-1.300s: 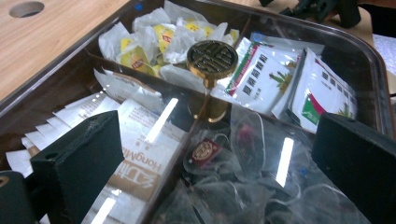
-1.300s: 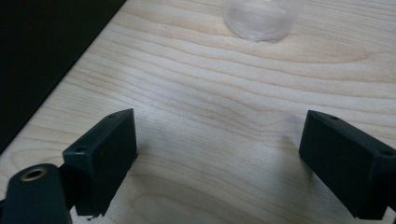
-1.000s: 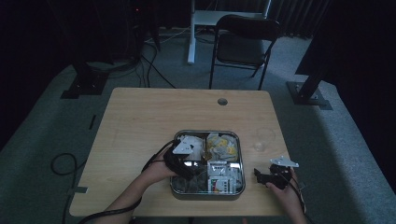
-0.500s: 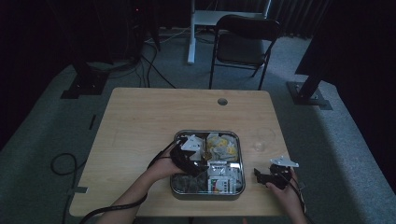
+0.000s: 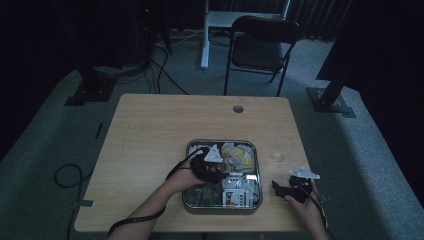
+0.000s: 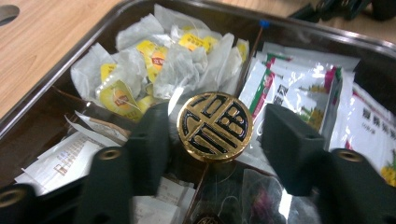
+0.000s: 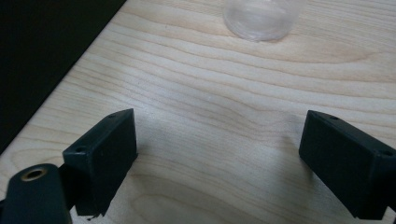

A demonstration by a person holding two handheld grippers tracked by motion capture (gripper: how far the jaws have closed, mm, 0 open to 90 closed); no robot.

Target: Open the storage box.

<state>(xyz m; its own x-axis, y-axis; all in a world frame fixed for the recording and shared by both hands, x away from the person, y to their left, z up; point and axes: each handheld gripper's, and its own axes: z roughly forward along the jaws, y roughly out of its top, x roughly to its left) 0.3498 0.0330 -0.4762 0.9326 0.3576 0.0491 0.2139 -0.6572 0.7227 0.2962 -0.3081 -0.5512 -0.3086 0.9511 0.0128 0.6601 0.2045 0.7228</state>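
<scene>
Round gold-and-black knob, standing over the divided metal tray of tea bags, sits between the left tool, whose jaws have just been closing, one touching, not yet clamped. Next: close fully, then lift. Right tool rests open on the surface.

disc: gold-on-black seal-like sign; sachets: print unreadable

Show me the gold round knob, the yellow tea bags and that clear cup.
gold knob (image 6: 215, 127), left gripper view, centre of its face.
yellow tea bags (image 6: 154, 58), left gripper view, middle of the pile.
clear cup (image 7: 261, 16), right gripper view, its base.
</scene>
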